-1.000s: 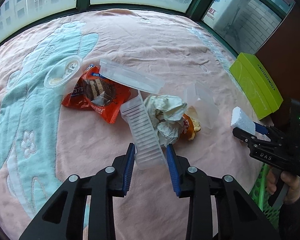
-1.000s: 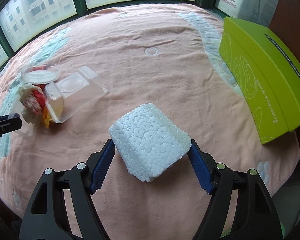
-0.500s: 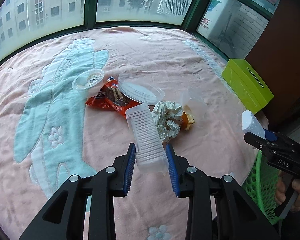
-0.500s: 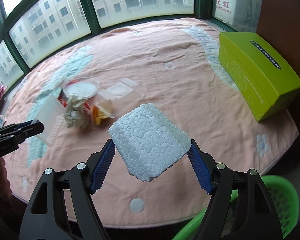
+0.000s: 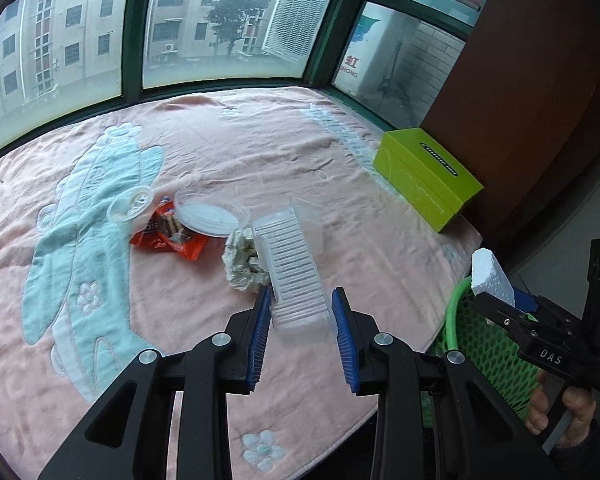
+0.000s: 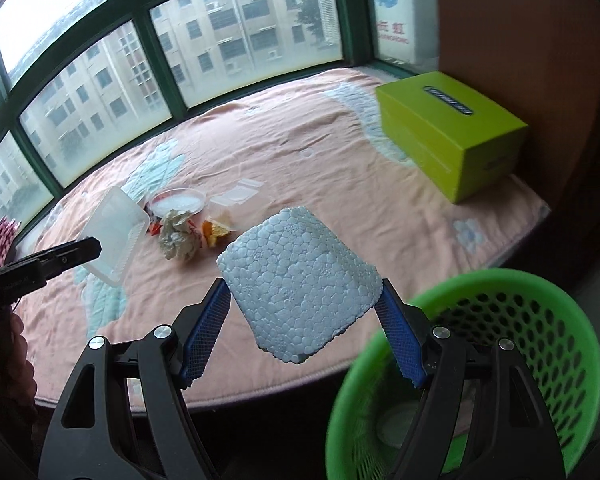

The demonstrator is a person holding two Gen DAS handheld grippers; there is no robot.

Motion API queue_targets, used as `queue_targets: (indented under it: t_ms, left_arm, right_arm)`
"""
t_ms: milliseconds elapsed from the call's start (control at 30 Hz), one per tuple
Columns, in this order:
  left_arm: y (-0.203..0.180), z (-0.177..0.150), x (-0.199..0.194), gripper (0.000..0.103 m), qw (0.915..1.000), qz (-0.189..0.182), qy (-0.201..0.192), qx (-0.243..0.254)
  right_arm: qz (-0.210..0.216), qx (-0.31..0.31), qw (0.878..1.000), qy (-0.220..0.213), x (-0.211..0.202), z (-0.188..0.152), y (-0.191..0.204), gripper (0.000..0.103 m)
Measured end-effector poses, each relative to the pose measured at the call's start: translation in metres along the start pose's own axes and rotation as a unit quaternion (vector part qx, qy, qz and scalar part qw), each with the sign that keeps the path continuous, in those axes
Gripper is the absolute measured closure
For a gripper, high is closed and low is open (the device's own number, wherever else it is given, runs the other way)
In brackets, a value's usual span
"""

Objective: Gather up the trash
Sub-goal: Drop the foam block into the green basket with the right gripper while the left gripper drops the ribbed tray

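Note:
My left gripper (image 5: 300,312) is shut on a clear ribbed plastic tray (image 5: 290,268), held up off the pink blanket (image 5: 220,148). In the right wrist view the same tray (image 6: 114,236) hangs at the left in that gripper. A white foam block (image 6: 300,280) is pinched between the blue pads of my right gripper (image 6: 302,300), just left of a green mesh basket (image 6: 512,296). The foam block (image 5: 490,272) also shows at the right of the left wrist view, above the basket (image 5: 484,344). On the blanket lie a crumpled paper wad (image 5: 240,260), an orange snack wrapper (image 5: 168,236) and a round clear lid (image 5: 210,214).
A lime green box (image 5: 428,178) stands at the blanket's far right by a brown panel. A small clear cup (image 5: 130,208) and a clear hinged container (image 6: 240,196) with orange scraps (image 6: 214,232) lie near the wrapper. Windows run along the far side. A hand (image 5: 560,412) grips the right tool.
Both grippers have risen and pulled back from the blanket, each with its item. The plastic tray has left the pile. The foam block now hangs near the green basket, which has come into view.

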State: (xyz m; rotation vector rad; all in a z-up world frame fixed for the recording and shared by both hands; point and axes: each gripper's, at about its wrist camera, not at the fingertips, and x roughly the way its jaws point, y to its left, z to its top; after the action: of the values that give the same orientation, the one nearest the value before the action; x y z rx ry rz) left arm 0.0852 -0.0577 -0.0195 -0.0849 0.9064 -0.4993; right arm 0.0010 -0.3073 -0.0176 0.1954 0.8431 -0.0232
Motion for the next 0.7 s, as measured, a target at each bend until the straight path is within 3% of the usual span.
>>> queue_targets:
  t_ms: [200,700]
  left_arm:
    - [-0.039,0.002,0.003,0.073,0.9988,-0.037,0.003,0.033]
    - [-0.140,-0.005,0.016,0.073,0.9865,-0.105,0.021,0.124]
  right_arm:
    - [-0.054,0.030,0.998,-0.014,-0.030,-0.020,-0.024,0.029]
    - [-0.125,0.115,0.985,-0.022,-0.070,-0.064,-0.096,0.028]
